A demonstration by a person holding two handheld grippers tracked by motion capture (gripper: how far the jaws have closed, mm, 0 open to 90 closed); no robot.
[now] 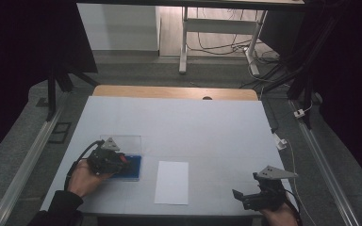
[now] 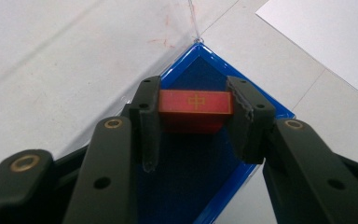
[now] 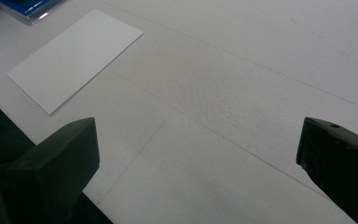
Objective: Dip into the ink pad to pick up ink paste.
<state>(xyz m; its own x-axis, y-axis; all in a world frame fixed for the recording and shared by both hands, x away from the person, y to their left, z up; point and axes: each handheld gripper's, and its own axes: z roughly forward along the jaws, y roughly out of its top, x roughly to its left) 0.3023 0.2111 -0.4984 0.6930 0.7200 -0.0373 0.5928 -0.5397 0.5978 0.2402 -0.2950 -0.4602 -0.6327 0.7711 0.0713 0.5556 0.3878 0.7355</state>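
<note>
A red block (image 2: 195, 103) with a gold character on its face is clamped between the black jaws of my left gripper (image 2: 195, 112), just above the blue lining of an open box (image 2: 191, 163). In the high view that left gripper (image 1: 121, 162) sits over the blue box (image 1: 134, 173) at the front left of the table. My right gripper (image 1: 240, 197) rests near the front right edge. Its jaws stand wide apart with nothing between them (image 3: 198, 158).
A white sheet of paper (image 1: 172, 182) lies at the front middle of the white table cover (image 1: 179, 127); it also appears in the right gripper view (image 3: 74, 58). The box's clear lid (image 1: 127, 141) lies open behind it. Desk legs and cables stand beyond the table.
</note>
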